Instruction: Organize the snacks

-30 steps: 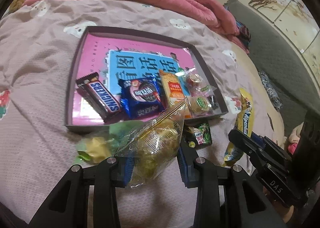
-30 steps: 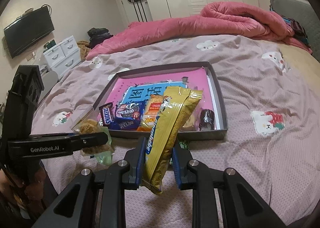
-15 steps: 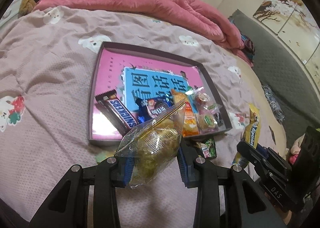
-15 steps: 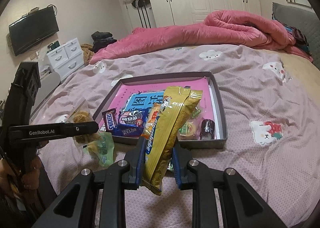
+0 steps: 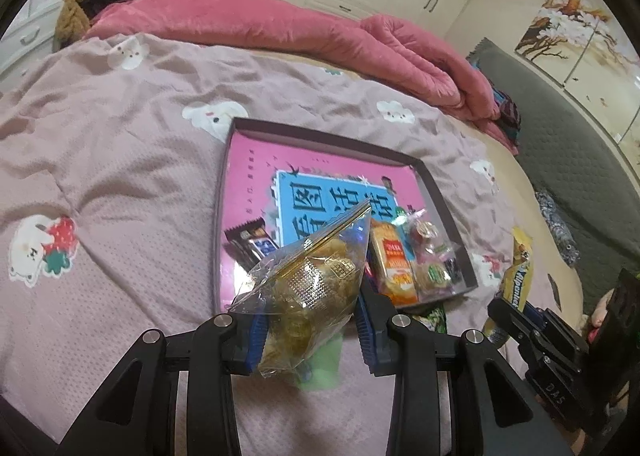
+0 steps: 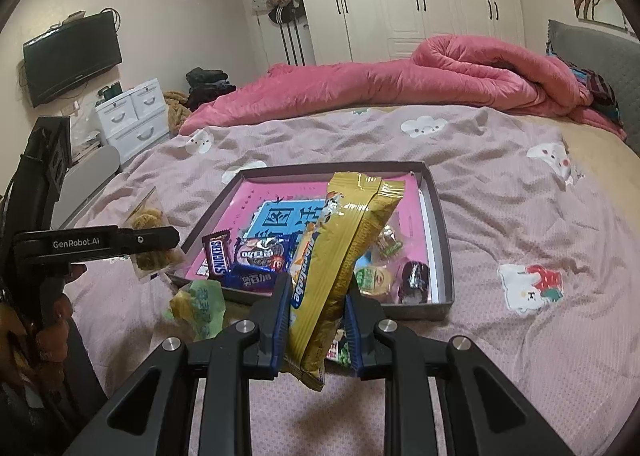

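Above bed | left gripper [image 5: 308, 330] lifted clear bag [image 5: 312, 280] | tray [image 5: 436, 192] unchanged

both wrist views look down, near, sharing the tray [image 5: 436, 192].

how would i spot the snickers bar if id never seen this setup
Find the grey tray on the bedspread, with a pink book inside. Snacks crowd its near edge; the Snickers is leftmost there, a brown bar with white lettering, next to a blue wrapper.
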Motion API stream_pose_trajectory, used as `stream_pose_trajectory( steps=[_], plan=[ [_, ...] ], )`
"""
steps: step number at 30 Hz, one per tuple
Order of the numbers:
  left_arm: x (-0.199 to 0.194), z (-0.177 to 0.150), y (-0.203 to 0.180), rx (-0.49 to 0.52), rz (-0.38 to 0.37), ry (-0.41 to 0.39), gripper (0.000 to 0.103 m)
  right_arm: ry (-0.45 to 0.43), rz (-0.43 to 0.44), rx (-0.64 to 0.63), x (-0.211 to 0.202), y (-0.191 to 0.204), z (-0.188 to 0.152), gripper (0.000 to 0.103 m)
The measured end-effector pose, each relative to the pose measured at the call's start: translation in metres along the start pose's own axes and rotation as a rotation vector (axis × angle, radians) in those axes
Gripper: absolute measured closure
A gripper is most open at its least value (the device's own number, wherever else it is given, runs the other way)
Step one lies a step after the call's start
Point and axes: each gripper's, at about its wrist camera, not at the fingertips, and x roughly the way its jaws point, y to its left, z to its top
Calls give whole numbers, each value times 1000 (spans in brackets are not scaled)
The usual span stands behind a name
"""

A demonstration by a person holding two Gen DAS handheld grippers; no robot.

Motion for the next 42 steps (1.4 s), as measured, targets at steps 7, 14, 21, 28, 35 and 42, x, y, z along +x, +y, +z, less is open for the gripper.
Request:
stream_pose_trajectory(
  steps=[7, 14, 21, 28, 35, 42],
  plan=[
    [9, 8, 8, -12, 17, -16, 64, -9, -14, 16, 7, -5, 6, 78],
    [19, 12, 10, -12, 35, -16, 64, -27, -25, 14, 14, -7, 14, 78],
    [33, 15, 9, -2, 53, -10, 64, -34, -35, 20, 21, -12, 19, 78],
    [47, 15, 9, -2, 60, 12, 64, -47, -50, 12, 28, -17, 27, 78],
    [58, 15, 6, 9, 62, 32, 64, -49, -62, -5, 38, -19, 32, 78],
    [65, 13, 4, 14, 57, 54, 64, -40, -73, -17, 48, -20, 35, 78]
  ],
)
